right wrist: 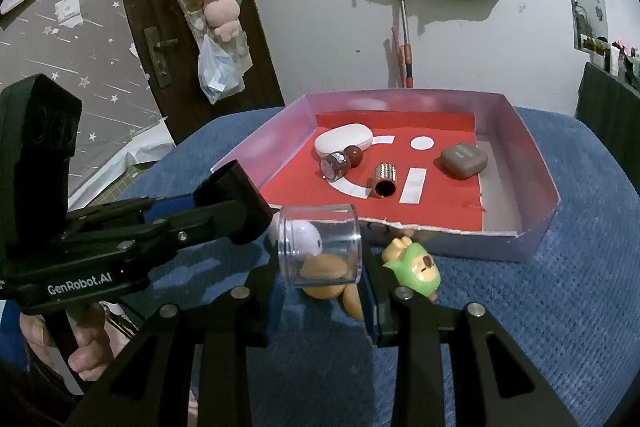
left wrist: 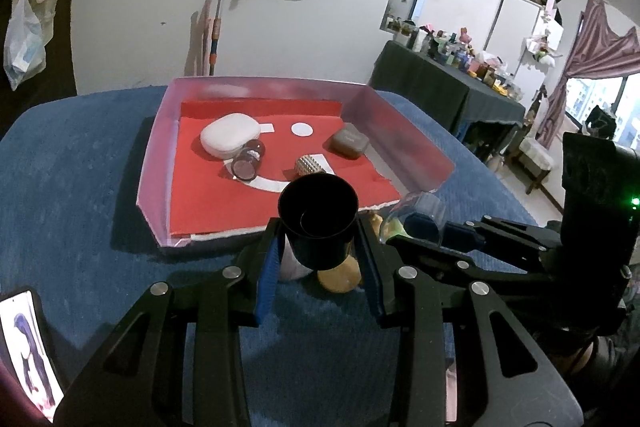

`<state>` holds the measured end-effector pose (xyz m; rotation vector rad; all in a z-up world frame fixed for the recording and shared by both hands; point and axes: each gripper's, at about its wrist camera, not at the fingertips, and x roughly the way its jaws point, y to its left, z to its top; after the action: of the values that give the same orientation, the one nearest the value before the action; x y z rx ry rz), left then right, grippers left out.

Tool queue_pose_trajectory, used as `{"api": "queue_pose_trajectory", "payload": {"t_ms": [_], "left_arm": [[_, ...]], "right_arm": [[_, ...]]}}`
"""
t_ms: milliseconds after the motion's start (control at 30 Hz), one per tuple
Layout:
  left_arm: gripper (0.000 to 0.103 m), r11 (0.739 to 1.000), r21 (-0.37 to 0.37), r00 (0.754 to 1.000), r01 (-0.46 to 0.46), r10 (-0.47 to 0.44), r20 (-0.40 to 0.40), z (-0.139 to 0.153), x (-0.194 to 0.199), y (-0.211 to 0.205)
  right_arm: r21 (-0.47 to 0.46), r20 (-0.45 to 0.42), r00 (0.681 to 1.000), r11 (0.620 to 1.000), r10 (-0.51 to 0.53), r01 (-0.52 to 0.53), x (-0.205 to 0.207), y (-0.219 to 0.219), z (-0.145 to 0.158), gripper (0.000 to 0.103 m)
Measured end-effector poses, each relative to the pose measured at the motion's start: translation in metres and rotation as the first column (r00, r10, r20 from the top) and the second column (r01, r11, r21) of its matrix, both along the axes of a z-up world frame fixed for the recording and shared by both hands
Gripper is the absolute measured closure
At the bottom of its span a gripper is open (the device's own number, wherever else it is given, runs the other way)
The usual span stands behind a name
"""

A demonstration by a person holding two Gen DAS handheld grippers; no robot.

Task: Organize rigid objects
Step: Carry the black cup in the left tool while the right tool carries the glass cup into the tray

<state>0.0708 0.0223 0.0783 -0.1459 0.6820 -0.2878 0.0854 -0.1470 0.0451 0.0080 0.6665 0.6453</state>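
My left gripper point(left wrist: 318, 245) is shut on a black cylindrical cup point(left wrist: 318, 215), held upright just in front of the pink tray point(left wrist: 156, 155). My right gripper point(right wrist: 322, 267) is shut on a clear plastic cylinder point(right wrist: 320, 243), held on its side beside the left gripper point(right wrist: 240, 211). On the tray's red liner lie a white case point(right wrist: 344, 143), a small glass jar point(right wrist: 334, 165), a dark red ball point(right wrist: 354, 155), a studded gold tube point(right wrist: 386, 179) and a brown case point(right wrist: 464, 161). Under the grippers lie a green toy point(right wrist: 416, 267), an orange toy point(right wrist: 324, 269) and a white toy point(right wrist: 304, 237).
Everything rests on a blue cloth-covered table point(left wrist: 80, 187). A phone point(left wrist: 28, 347) lies at its near left corner. A mop handle point(left wrist: 220, 23) leans on the wall behind the tray. A dark table crowded with bottles point(left wrist: 452, 67) stands at the right.
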Motion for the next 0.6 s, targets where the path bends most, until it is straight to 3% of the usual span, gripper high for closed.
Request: {"api": "queue_pose_trajectory", "payload": {"t_ms": [600], "left_arm": [[0.069, 1.000, 0.016, 0.998, 0.016, -0.015, -0.059, -0.001, 0.039, -0.001]], "right_arm": [[-0.034, -0.032, 0.999, 0.999, -0.016, 0.015, 0.042, -0.002, 0.009, 0.068]]}}
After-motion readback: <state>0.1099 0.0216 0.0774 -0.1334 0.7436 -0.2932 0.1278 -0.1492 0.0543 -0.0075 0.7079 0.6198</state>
